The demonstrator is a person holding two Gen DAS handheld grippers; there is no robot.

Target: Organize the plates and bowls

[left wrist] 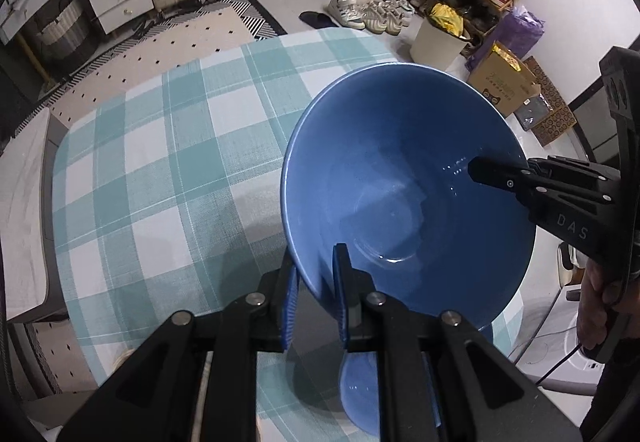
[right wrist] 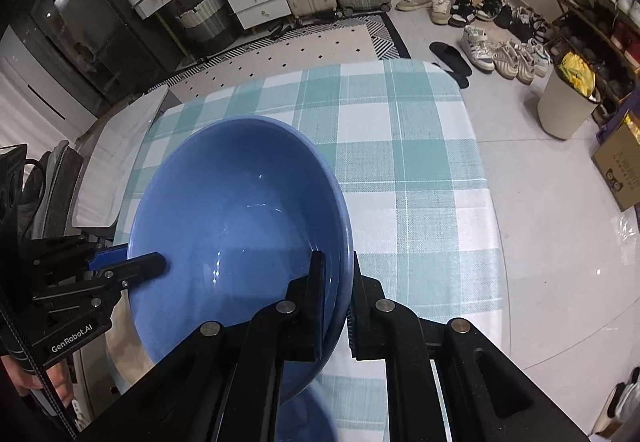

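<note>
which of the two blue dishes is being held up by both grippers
The big blue bowl, pinched at opposite rims; the other blue dish sits below on the table, untouched.

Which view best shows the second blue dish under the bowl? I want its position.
Left wrist view: the lower blue dish shows between the fingers, beneath the held bowl. Right wrist view shows only a sliver.

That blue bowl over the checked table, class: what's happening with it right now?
A person holds a gripper in each hand, and both are clamped on the rim of one blue bowl. The left gripper pinches one side, the right gripper the opposite side, each with one finger inside the bowl and one outside. The bowl hangs tilted above the checked tablecloth. Another blue dish lies below it.
</note>
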